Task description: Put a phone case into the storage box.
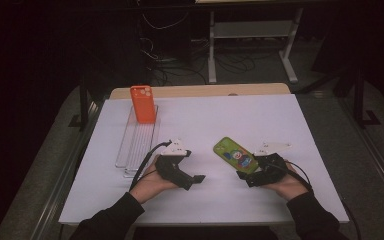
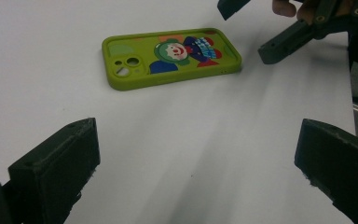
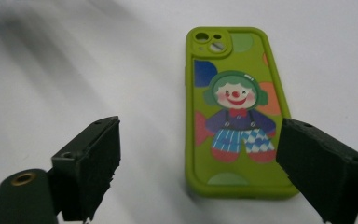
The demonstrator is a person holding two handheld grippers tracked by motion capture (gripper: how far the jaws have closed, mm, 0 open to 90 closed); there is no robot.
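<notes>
A lime-green phone case (image 1: 235, 155) printed with a clown lies flat, back up, on the white table. In the right gripper view the green case (image 3: 235, 107) lies just ahead of my right gripper (image 3: 200, 163), whose black jaws stand apart, the case's bottom end near the right jaw, nothing pressed. In the high view my right gripper (image 1: 247, 177) sits at the case's near end. My left gripper (image 1: 196, 179) rests left of it, jaws wide with nothing between them. The left gripper view has the green case (image 2: 170, 56) farther off, with the right gripper (image 2: 254, 25) beside its far end.
An orange phone case (image 1: 143, 104) stands upright at the far end of a clear ribbed tray (image 1: 137, 142) on the table's left. The white table sheet (image 1: 205, 115) ends at a wooden strip at the back. Dark floor, cables and a rack lie beyond.
</notes>
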